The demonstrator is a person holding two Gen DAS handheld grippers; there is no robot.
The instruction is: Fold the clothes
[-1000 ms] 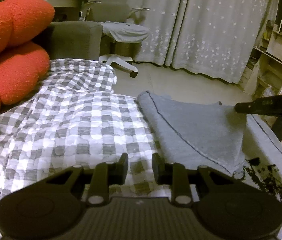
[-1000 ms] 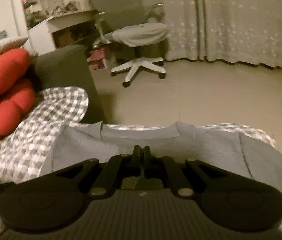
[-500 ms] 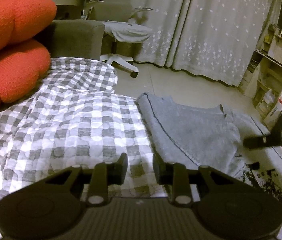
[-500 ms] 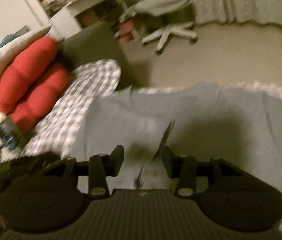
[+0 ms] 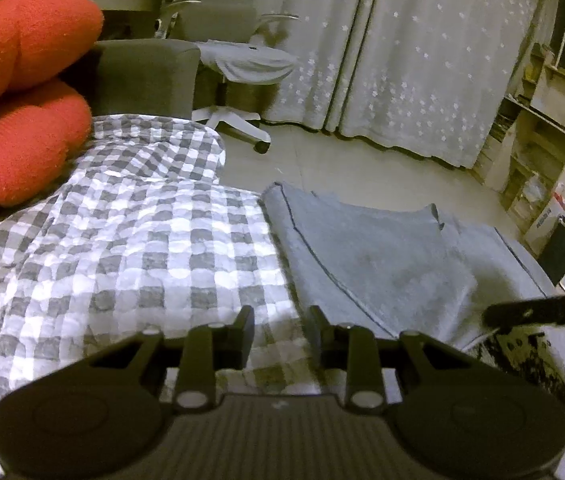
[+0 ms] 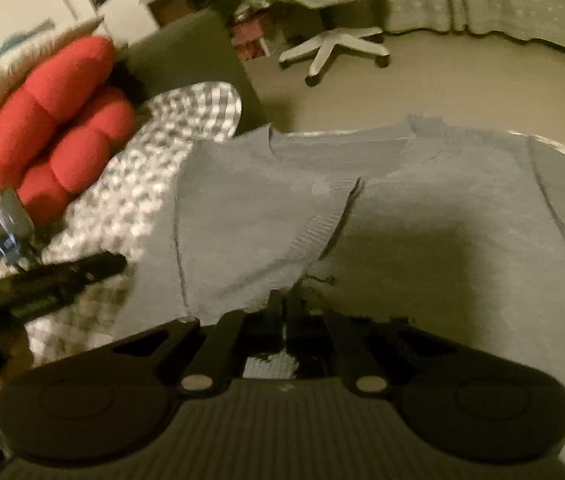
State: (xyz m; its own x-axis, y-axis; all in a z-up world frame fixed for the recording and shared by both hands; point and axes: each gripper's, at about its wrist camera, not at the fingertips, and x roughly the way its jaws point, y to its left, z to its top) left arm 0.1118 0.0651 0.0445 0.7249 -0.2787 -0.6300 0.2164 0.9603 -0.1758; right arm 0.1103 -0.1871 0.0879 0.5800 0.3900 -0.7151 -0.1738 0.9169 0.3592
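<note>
Grey knit garment (image 5: pixel 370 264) lying on the gingham-covered sofa, right tongs pinching its near edge.

At the left end of the sofa, a red-orange puffy cushion (image 5: pixel 22 92) is leaning against the backrest, with the grey-and-white checked cover (image 5: pixel 130 240) spreading beside it. The left gripper (image 5: pixel 280 334) is hovering over that cover near its front edge, jaws apart with nothing between them. Further right, the garment is lying across the right half, reaching the sofa's far edge. The right gripper (image 6: pixel 281 312) is sitting at the garment's near edge, jaws together, clamped on a fold of grey fabric.
</note>
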